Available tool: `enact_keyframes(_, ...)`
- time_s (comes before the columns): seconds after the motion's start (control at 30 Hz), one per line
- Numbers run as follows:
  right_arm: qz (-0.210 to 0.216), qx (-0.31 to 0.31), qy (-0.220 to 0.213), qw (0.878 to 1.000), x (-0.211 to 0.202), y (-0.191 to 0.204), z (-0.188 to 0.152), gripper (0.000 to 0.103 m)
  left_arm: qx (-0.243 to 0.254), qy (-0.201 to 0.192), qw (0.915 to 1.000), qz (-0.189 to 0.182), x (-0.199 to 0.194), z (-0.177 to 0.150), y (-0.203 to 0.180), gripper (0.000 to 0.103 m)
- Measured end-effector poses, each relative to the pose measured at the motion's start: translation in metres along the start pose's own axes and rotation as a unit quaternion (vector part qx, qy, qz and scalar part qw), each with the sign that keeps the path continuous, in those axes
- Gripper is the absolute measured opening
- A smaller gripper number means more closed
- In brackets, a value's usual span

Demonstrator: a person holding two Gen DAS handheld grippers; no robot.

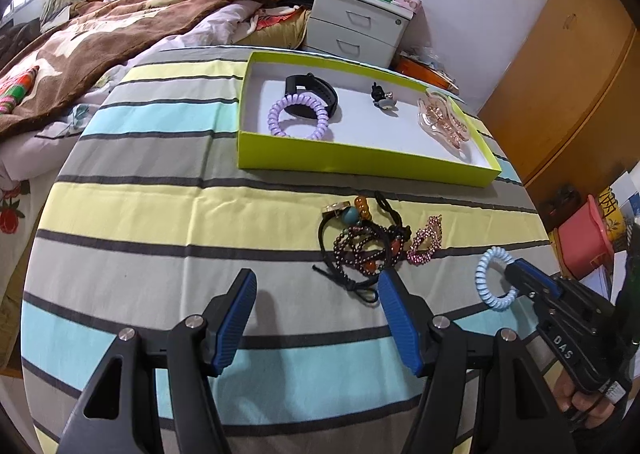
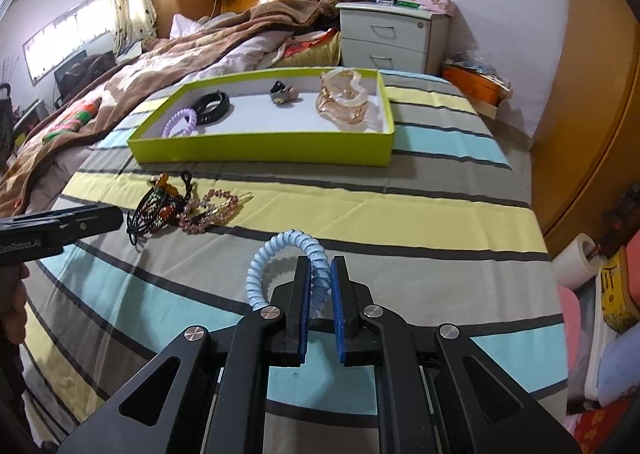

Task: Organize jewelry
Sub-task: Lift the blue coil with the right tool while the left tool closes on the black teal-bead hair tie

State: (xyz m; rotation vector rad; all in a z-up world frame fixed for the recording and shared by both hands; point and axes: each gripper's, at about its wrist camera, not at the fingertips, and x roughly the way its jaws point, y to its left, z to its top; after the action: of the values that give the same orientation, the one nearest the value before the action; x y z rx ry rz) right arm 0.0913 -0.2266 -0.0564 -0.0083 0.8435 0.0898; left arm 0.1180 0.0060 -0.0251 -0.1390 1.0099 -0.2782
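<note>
My right gripper [image 2: 320, 266] is shut on a light blue spiral hair tie [image 2: 276, 254] and holds it just above the striped cloth; it also shows in the left wrist view [image 1: 490, 278]. My left gripper [image 1: 316, 286] is open and empty, close to a tangled pile of beaded bracelets and black cords [image 1: 364, 242] with a pink rhinestone clip [image 1: 426, 242] beside it. A lime green tray [image 1: 360, 163] at the back holds a purple spiral tie [image 1: 298, 115], a black band [image 1: 316, 91], a small dark clip [image 1: 382, 97] and a clear pink claw clip [image 1: 442, 119].
The table wears a striped cloth [image 1: 160, 213]. A bed with a brown blanket [image 1: 120, 33] lies to the left. A white bedside cabinet [image 1: 360, 25] stands behind the tray. Wooden wardrobe doors [image 1: 560, 73] and a pink bin [image 1: 584, 242] are on the right.
</note>
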Motion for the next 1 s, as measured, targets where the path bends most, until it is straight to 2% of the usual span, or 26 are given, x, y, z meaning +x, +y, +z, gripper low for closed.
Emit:
enact_keyframes(0.37, -0.012, 0.058, -0.038, 0.998, -0.025, -0.037, -0.001, 0.01, 0.018, -0.002, 0.9996, 0.02, 0.013, 0.013, 0.001, 0.066)
enact_keyframes(0.5, -0.013, 0.069, -0.038, 0.997, -0.025, -0.044, -0.002, 0.01, 0.051, -0.008, 0.9975, 0.049, 0.019, 0.021, -0.007, 0.066)
enact_keyframes(0.7, -0.011, 0.079, -0.028, 0.996, -0.016, -0.05, -0.003, 0.01, 0.066, -0.004, 0.996, 0.061, 0.033, 0.033, -0.011, 0.066)
enact_keyframes(0.87, -0.006, 0.08, -0.022, 0.997, -0.011, -0.05, -0.003, 0.01, 0.071, -0.001, 0.9955, 0.062, 0.042, 0.038, -0.016, 0.066)
enact_keyframes(1.0, -0.004, 0.079, -0.019, 0.997, -0.007, -0.049, -0.004, 0.01, 0.082, 0.001, 0.9955, 0.047, 0.049, 0.04, -0.025, 0.065)
